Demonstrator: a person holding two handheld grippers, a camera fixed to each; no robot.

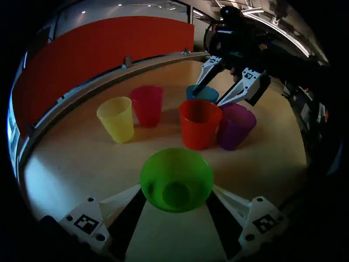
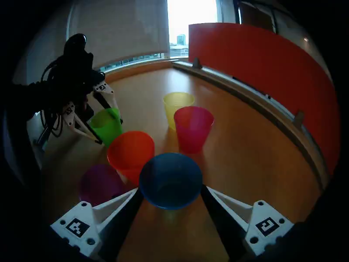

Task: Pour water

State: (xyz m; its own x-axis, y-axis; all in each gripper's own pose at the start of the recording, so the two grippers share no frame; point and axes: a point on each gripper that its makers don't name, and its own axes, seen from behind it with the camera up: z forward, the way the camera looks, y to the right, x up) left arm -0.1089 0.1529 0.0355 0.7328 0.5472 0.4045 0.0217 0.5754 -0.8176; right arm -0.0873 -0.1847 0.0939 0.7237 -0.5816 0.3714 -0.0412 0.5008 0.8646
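Note:
A green cup (image 1: pixel 176 174) sits upright between the fingers of my left gripper (image 1: pixel 177 188), which press on both its sides. The same cup (image 2: pixel 106 124) and left gripper (image 2: pixel 109 130) show at the far left of the right gripper view. My right gripper (image 2: pixel 171 190) is shut on a blue cup (image 2: pixel 171 177); from across the table, it (image 1: pixel 206 97) straddles that cup (image 1: pixel 203 92). Both cups stand on the wooden table (image 1: pixel 87 161). I cannot tell whether either holds water.
Between the two held cups stand an orange cup (image 1: pixel 200 122), a purple cup (image 1: pixel 235 124), a magenta cup (image 1: pixel 147 105) and a yellow cup (image 1: pixel 117 118), close together. A red partition (image 1: pixel 100 48) runs along the table's far edge. A window (image 2: pixel 187 26) is behind.

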